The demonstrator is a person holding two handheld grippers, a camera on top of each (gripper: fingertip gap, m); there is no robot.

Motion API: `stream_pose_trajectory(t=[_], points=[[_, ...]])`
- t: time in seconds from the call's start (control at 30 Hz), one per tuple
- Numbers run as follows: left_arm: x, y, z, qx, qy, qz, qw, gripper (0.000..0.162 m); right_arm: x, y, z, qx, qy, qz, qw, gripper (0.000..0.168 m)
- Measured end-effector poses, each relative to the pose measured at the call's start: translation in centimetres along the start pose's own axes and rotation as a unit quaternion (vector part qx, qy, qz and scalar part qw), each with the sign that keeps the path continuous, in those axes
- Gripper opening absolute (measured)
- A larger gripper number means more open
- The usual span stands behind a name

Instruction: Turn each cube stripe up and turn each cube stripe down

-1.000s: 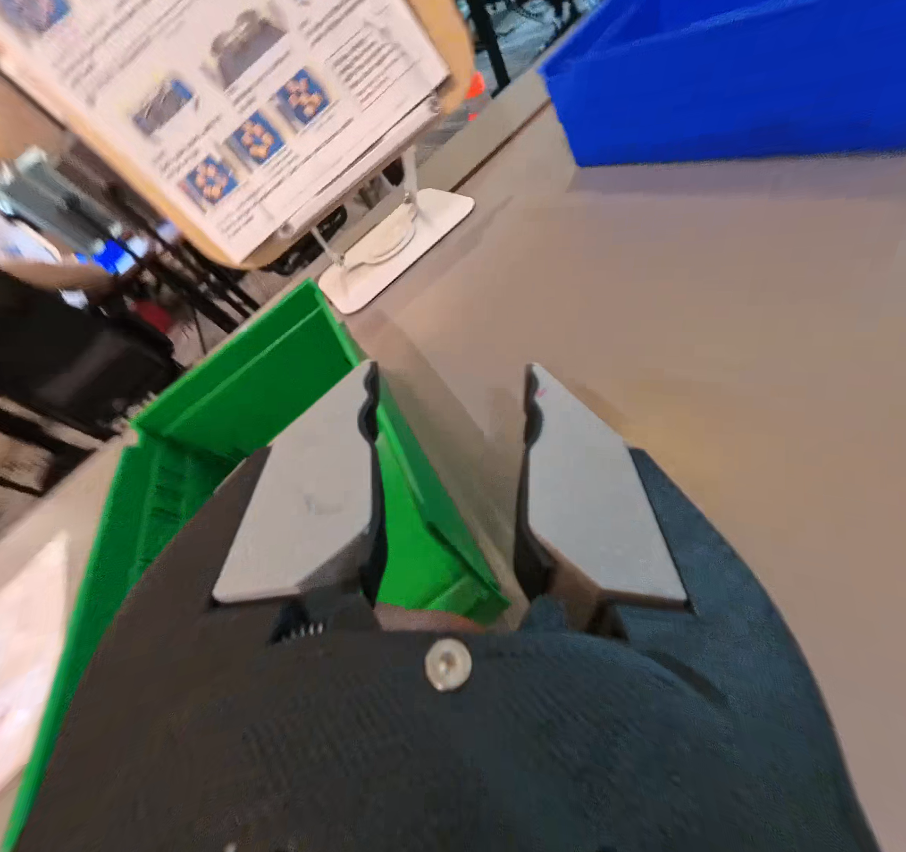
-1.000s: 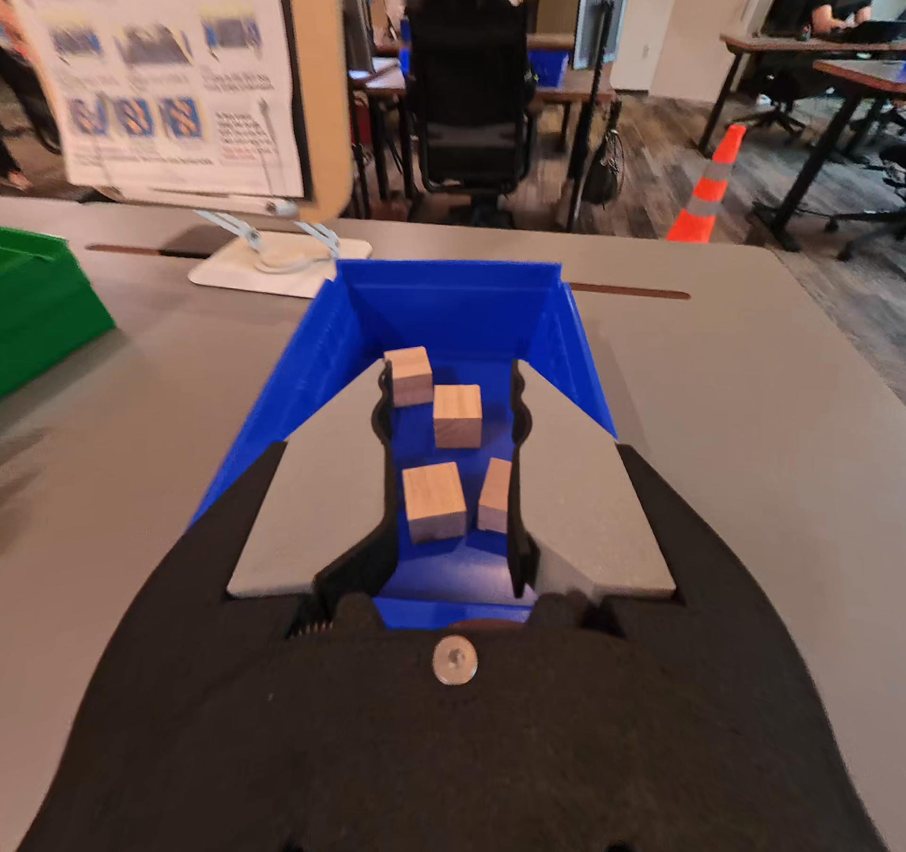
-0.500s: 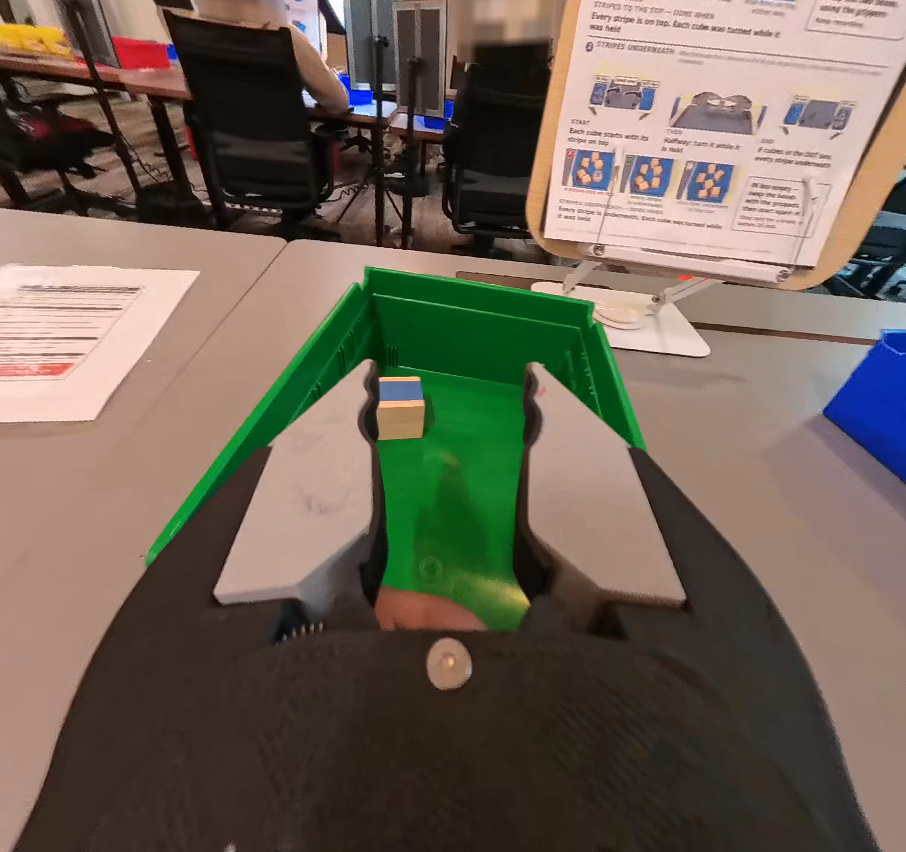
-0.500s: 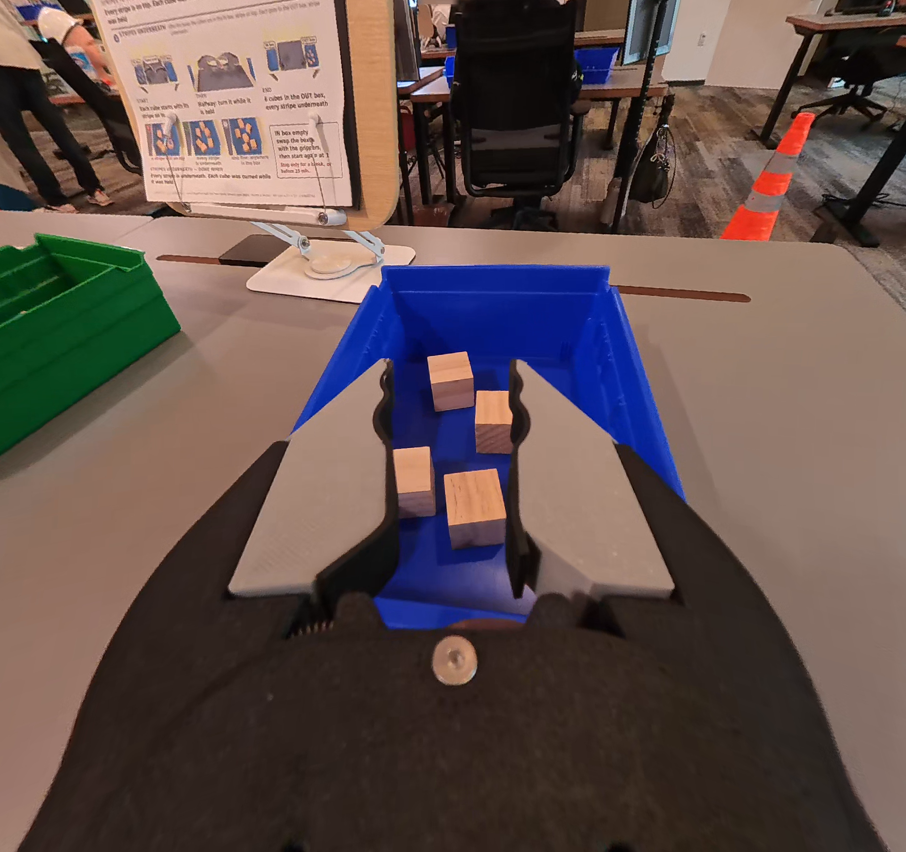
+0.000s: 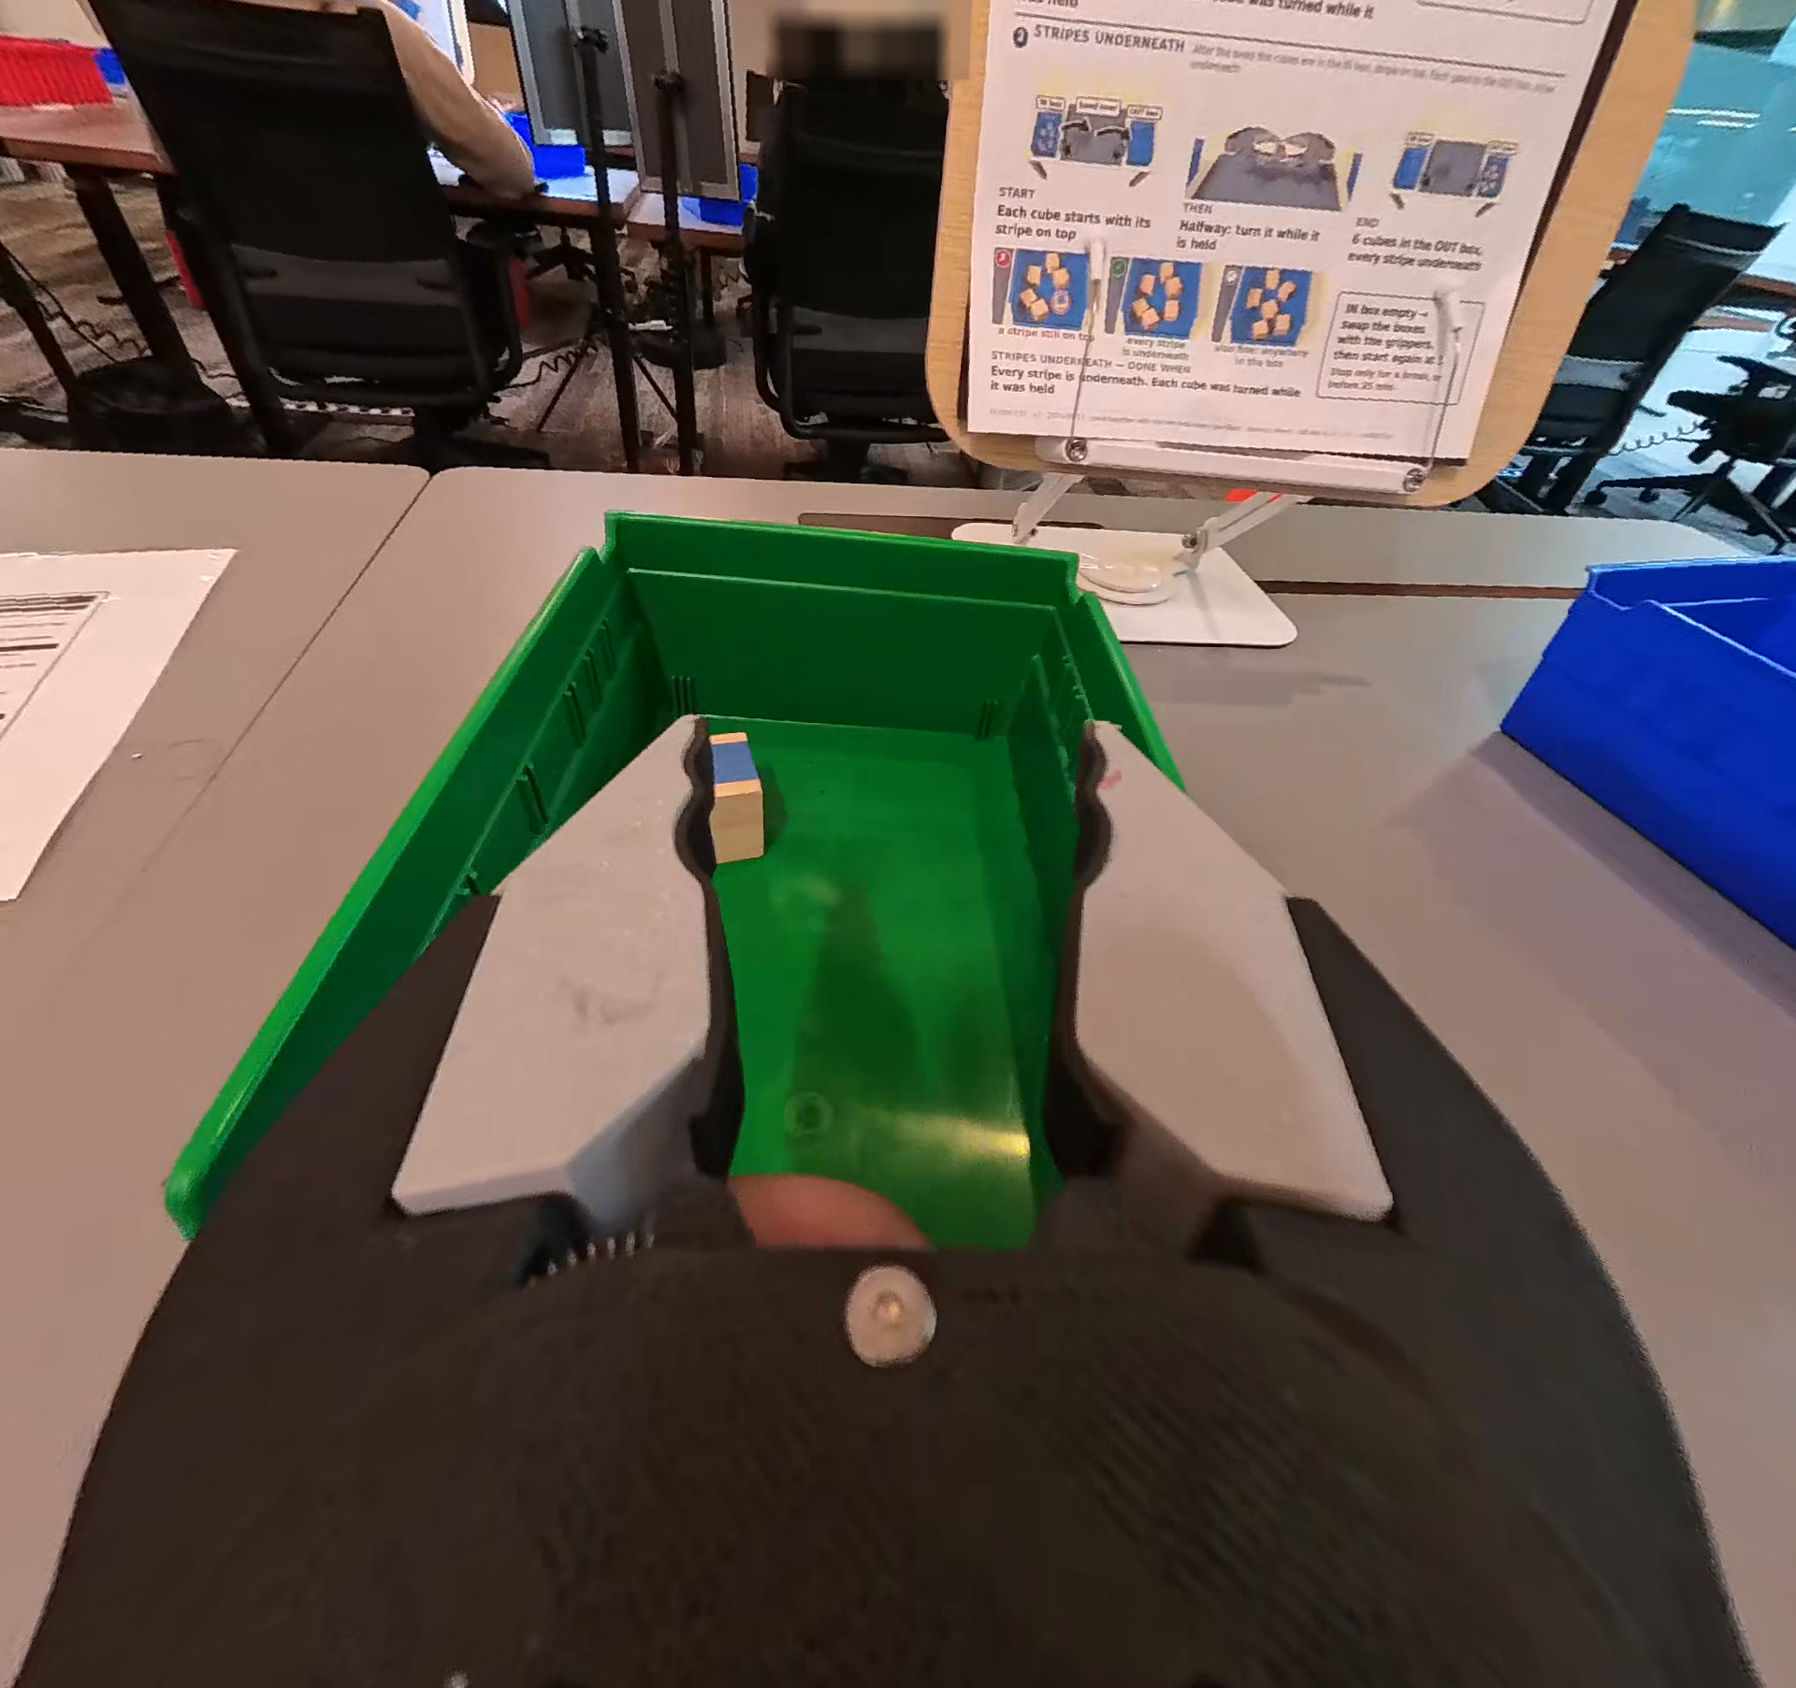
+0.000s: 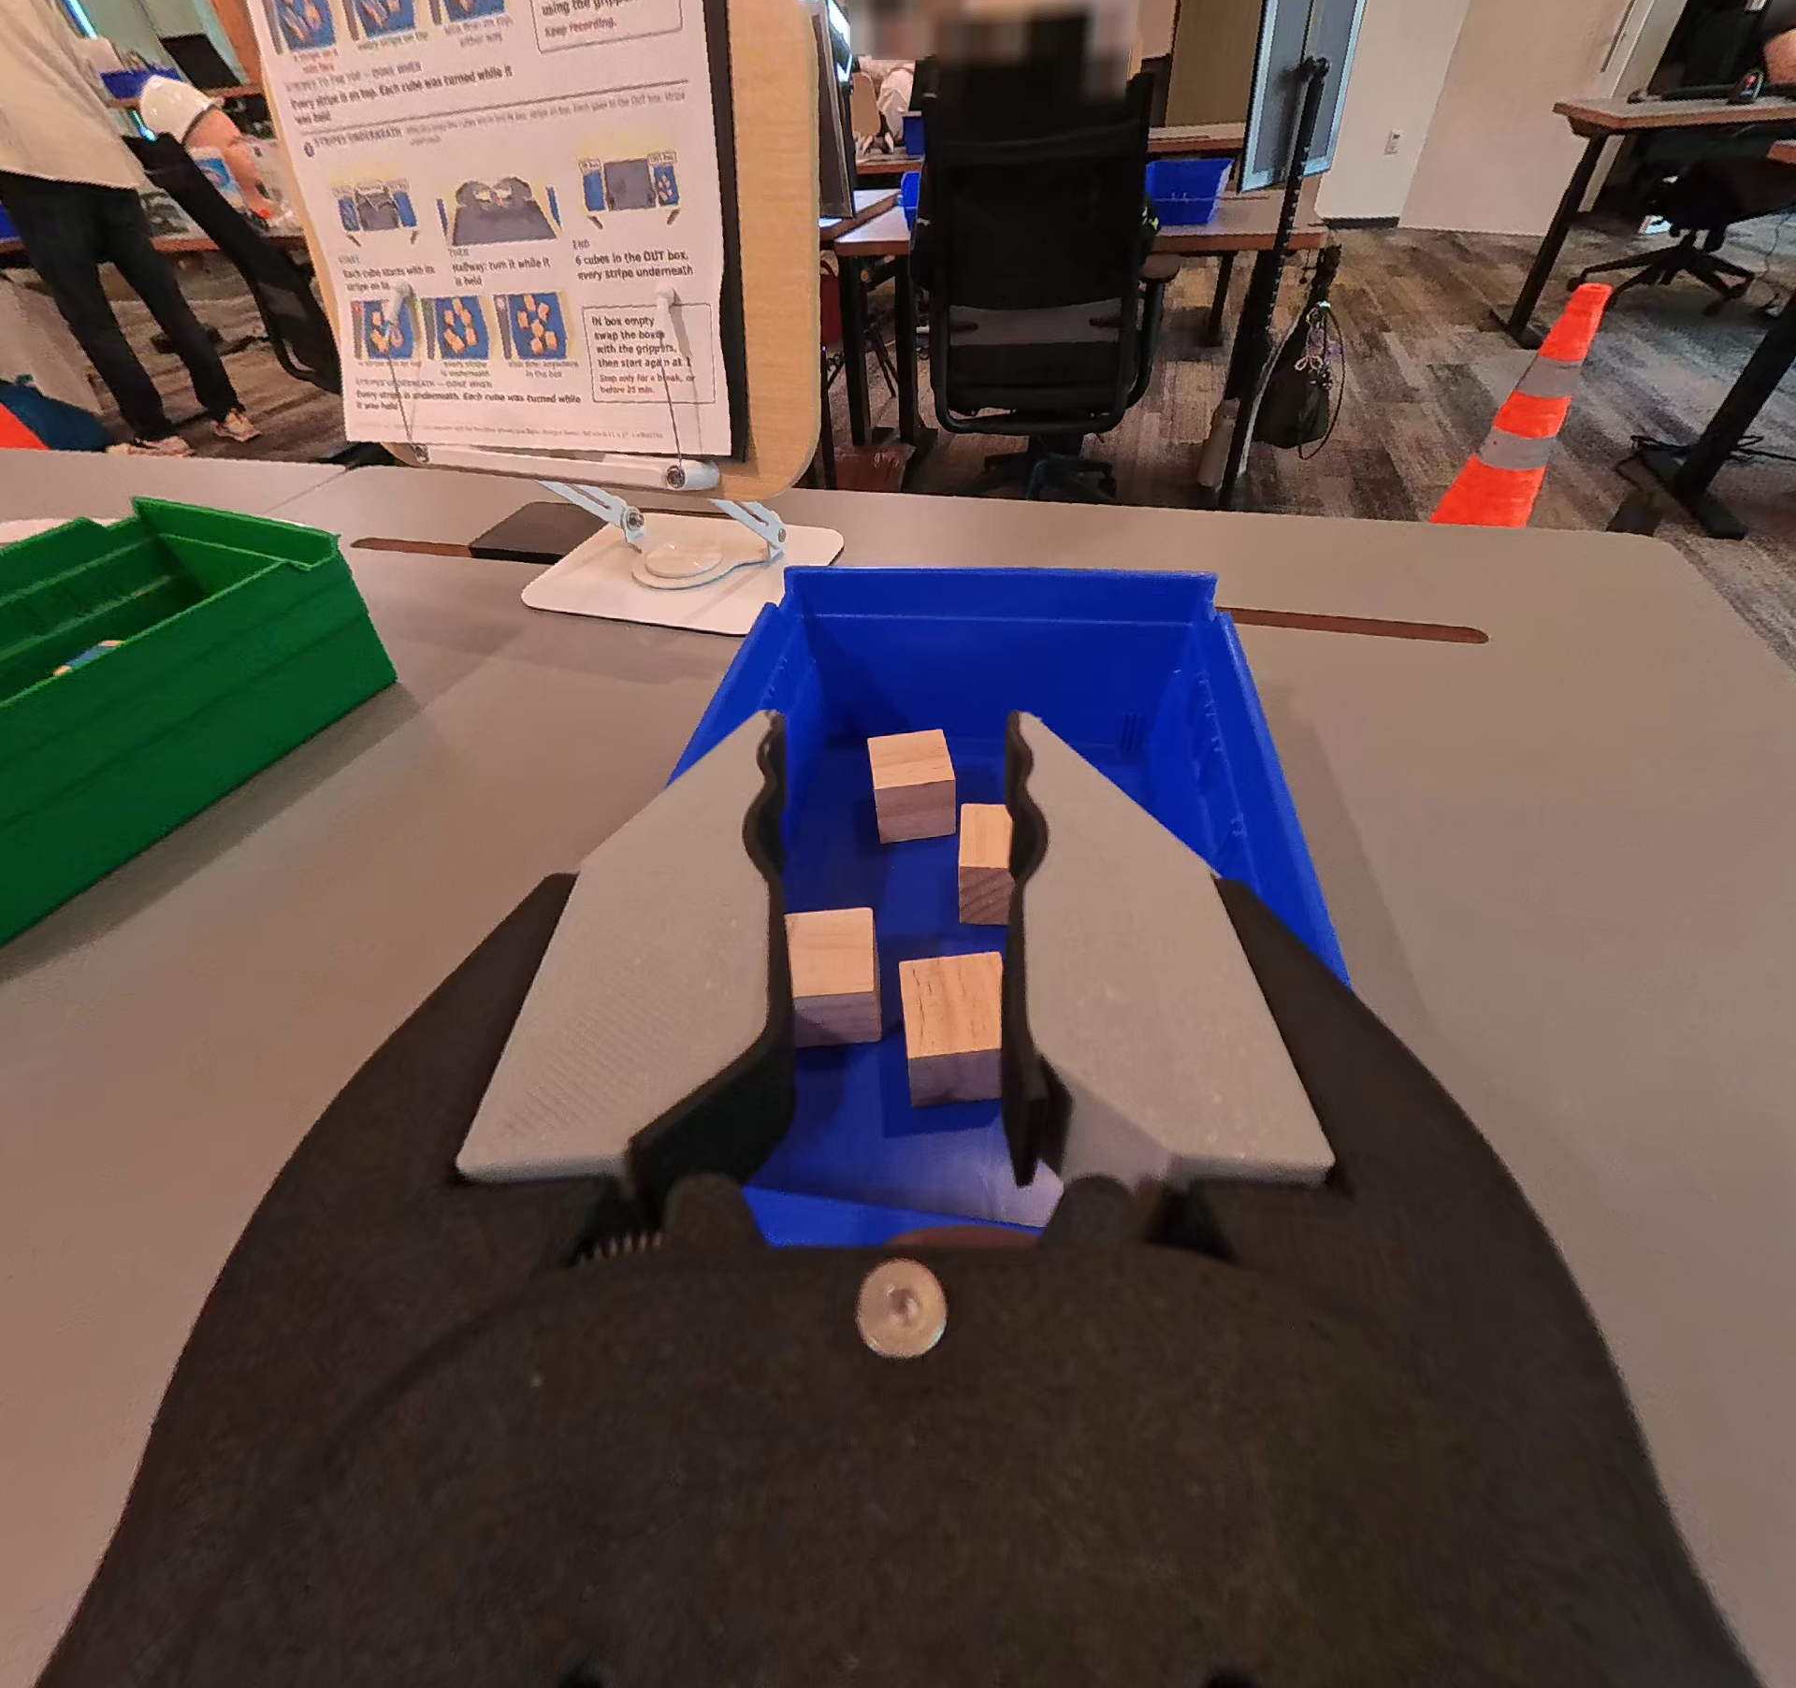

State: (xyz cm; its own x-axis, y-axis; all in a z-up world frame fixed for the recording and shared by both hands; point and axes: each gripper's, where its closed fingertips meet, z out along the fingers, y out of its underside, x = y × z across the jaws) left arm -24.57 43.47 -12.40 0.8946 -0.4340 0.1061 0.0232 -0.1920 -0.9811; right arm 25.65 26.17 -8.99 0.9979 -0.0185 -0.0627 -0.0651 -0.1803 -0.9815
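In the left wrist view a green bin holds one wooden cube with a blue stripe on top, partly hidden behind my left finger. My left gripper is open and empty above the bin's near half. In the right wrist view a blue bin holds several plain wooden cubes with no stripe showing: one at the back, one near left, one near right. My right gripper is open and empty above them.
An instruction sheet on a wooden board stands on a white stand at the table's far edge between the bins. A paper sheet lies left of the green bin. The blue bin's corner shows at right. Chairs, desks and an orange cone stand beyond.
The left gripper swung left from the table and stand to face into the green bin, then moved closer. The right gripper shifted slightly left over the blue bin. Both stayed open.
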Motion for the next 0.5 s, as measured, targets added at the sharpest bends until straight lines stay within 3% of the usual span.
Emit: stream_pose_trajectory(t=[0.5], points=[[0.0,-0.1,1.9,-0.002,0.027,0.007,1.0,0.076,-0.7,-1.4,-1.1,0.032,-0.002,-0.009,0.999,0.037]])
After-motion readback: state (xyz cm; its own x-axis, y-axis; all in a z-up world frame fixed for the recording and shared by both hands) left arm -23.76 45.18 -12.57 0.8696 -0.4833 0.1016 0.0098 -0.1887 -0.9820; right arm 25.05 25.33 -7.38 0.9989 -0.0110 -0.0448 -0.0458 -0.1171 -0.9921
